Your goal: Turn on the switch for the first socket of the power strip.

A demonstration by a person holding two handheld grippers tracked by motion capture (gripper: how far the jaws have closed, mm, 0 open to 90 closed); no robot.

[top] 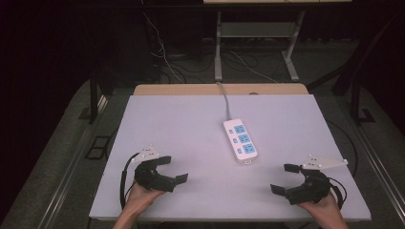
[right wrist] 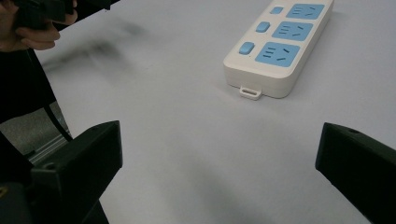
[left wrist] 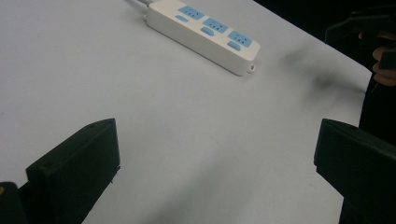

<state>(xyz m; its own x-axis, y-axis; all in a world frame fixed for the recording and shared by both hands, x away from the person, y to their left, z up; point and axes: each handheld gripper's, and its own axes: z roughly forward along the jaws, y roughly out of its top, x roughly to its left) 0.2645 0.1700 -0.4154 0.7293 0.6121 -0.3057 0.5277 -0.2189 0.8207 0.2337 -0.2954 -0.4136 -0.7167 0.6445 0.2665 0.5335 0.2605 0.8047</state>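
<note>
White power strip [top: 241,141] with three blue sockets lies flat on the pale worktop [top: 181,124], slightly right of centre, its cord running off the far edge. My left gripper [top: 173,169] sits near-left of the strip, well apart from it, jaws spread wide, holding nothing. My right gripper [top: 282,178] sits near-right of the strip, also clear of it, jaws wide apart and empty.

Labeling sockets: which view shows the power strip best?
Right gripper view: the power strip is closest, its sockets and switches sharp. The left gripper view shows it whole but farther off; the high view shows it small, with its cable.
</note>
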